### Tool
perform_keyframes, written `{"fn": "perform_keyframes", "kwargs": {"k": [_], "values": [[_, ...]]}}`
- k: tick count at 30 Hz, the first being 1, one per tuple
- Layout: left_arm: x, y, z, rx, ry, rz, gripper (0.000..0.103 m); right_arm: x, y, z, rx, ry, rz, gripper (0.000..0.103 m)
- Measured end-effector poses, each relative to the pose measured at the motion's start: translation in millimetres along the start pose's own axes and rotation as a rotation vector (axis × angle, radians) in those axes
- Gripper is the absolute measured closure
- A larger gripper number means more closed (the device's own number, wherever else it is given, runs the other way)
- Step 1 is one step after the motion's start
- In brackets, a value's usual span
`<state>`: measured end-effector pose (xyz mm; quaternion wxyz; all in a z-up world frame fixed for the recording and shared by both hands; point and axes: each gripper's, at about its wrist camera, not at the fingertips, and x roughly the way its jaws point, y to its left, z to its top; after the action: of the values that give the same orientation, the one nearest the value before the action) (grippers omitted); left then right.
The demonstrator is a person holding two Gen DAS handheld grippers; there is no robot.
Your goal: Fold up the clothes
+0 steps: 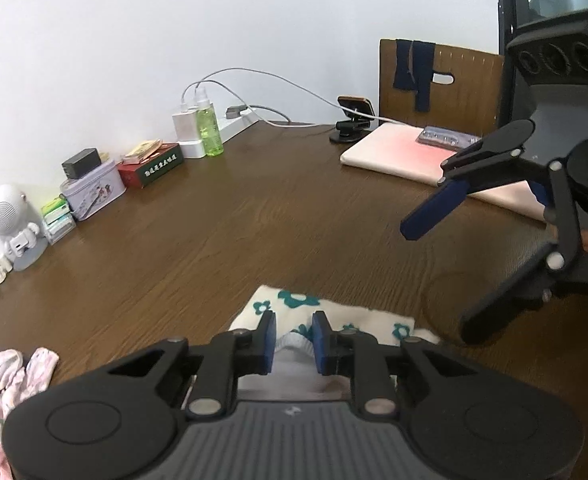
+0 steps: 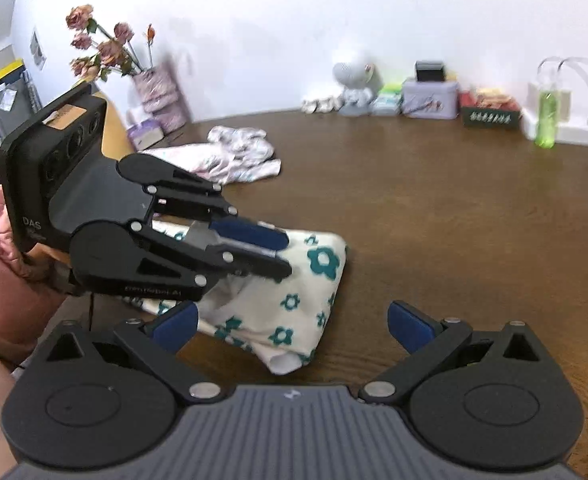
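A folded white garment with teal flowers point(image 2: 294, 308) lies on the brown wooden table point(image 2: 454, 216); it also shows in the left wrist view point(image 1: 294, 308). My left gripper point(image 1: 293, 340) hovers just over its near edge, jaws a little apart with cloth showing between them, not clamped. In the right wrist view the left gripper point(image 2: 283, 252) sits above the garment's left part. My right gripper point(image 2: 294, 326) is wide open and empty, just in front of the garment. In the left wrist view the right gripper point(image 1: 434, 268) hangs above the table at right.
A crumpled pink and white garment point(image 2: 237, 152) lies at the far left of the table, also visible in the left wrist view point(image 1: 1, 392). Tins, boxes, a green bottle point(image 1: 207, 128), chargers and a small robot figure point(image 1: 13, 228) line the wall. A pink laptop point(image 1: 406, 152), phone stand and chair are at the back right.
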<state>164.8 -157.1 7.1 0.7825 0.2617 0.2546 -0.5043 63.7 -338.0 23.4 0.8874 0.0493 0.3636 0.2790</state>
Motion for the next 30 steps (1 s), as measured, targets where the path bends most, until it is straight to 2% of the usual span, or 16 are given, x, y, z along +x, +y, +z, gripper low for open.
{"fn": "perform_keyframes", "kwargs": {"k": [5,7,10,14,18,30], "values": [[2,0,-12,0.026,-0.008,0.001,0.085,10,-23,-3,0.122,-0.005,0.052,0.001],[3,0,-14,0.032,-0.016,-0.004,0.085,15,-32,-5,0.175,-0.012,0.058,0.004],[3,1,-18,0.043,-0.027,-0.008,0.085,24,-42,-7,0.238,-0.004,0.083,0.024],[1,3,-23,0.047,-0.042,-0.020,0.085,37,-50,-9,0.296,0.009,0.096,0.029],[-2,6,-29,0.056,-0.062,-0.032,0.085,49,-55,-9,0.354,0.017,0.145,0.043],[-8,18,-46,0.019,-0.128,-0.093,0.085,73,-58,-11,0.479,0.021,0.233,0.067]]}}
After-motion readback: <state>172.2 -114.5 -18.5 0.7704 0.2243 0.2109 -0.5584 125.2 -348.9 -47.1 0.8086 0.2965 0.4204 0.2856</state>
